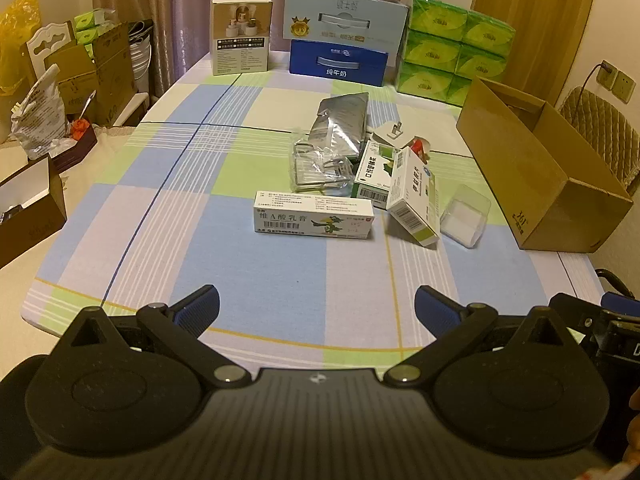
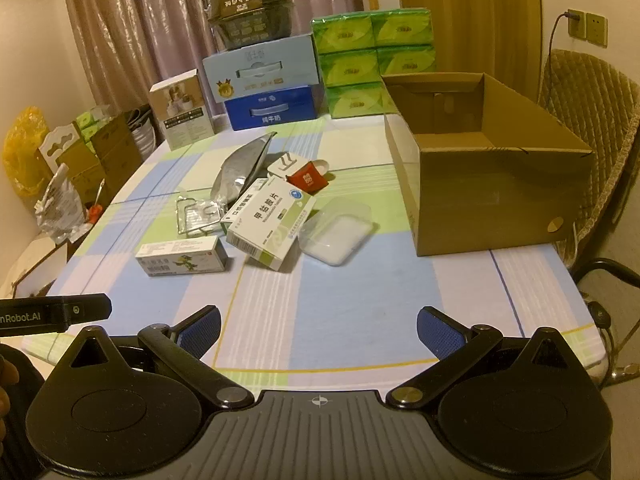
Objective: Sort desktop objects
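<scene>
On the checked table (image 1: 132, 216), near its middle: a loose cluster of small things. Nearest, a long white ointment box (image 1: 314, 220), lying flat and apart from the rest. Just right of it, a white-and-green tablet box (image 1: 412, 196), tilted, leaning on a second medicine box (image 1: 370, 174). Beside those, a clear plastic case (image 1: 466, 216); behind, a silver foil pouch (image 1: 340, 126), a clear bag with a wire piece (image 1: 318, 170), a white plug (image 1: 390, 130) and a small red packet (image 2: 308, 178). To the right, an open cardboard box (image 2: 488, 184), upright, well apart from the cluster. Along the far edge, stacked milk cartons (image 1: 340, 36) and green tissue packs (image 1: 456, 48). Left gripper (image 1: 318, 312) and right gripper (image 2: 318, 330) low over the near table edge, jaws spread wide, nothing between them.
</scene>
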`<state>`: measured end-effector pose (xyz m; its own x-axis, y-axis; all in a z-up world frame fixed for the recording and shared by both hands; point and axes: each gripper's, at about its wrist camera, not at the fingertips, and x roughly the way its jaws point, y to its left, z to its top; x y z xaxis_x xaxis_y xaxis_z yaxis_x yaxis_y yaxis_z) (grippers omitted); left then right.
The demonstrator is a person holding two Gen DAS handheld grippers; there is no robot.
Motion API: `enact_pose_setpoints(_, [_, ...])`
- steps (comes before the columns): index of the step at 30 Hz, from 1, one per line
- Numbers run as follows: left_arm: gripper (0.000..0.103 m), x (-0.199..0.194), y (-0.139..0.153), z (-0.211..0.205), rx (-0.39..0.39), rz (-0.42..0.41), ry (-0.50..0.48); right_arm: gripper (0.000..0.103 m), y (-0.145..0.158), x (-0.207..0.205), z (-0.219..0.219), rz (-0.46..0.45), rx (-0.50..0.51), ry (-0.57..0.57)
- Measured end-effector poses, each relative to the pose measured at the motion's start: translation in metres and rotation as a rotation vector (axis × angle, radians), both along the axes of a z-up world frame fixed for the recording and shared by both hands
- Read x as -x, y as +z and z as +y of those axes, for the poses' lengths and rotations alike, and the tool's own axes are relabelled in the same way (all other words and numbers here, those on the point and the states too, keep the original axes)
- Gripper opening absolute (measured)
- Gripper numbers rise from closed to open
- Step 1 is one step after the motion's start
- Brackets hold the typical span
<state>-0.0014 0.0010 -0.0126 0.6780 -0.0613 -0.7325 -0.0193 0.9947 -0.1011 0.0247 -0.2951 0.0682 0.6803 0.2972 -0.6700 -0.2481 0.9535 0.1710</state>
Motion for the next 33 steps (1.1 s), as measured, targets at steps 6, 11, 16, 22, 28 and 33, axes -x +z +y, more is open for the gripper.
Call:
enact_pose_setpoints(6, [0.102, 0.0, 0.0, -0.001, -0.002, 0.002, -0.007, 0.101, -0.002, 0.0, 0.0, 0.003, 0.003, 0.001])
enact_pose_setpoints(11, [0.102, -0.001, -0.001, -0.002, -0.004, 0.007, -0.019, 0.101, -0.003, -0.002, 0.0, 0.007, 0.002, 0.004])
enact_pose_setpoints(16, [0.102, -0.003, 0.0, 0.001, -0.015, 0.006, -0.018, 0.101, -0.004, -0.004, 0.003, 0.015, 0.001, 0.007])
enact_pose_setpoints(22, [0.102, -0.007, 0.0, 0.004, -0.024, 0.014, -0.015, 0.101, -0.006, -0.008, 0.006, 0.02, 0.001, 0.015])
enact_pose_setpoints(28, [0.102, -0.011, -0.001, 0.002, -0.041, 0.016, -0.031, 0.101, -0.008, -0.015, 0.008, 0.02, 0.006, 0.02])
enact_pose_setpoints(33, [0.102, -0.016, -0.002, 0.001, -0.05, 0.019, -0.05, 0.101, -0.011, -0.02, 0.011, 0.026, 0.014, 0.024])
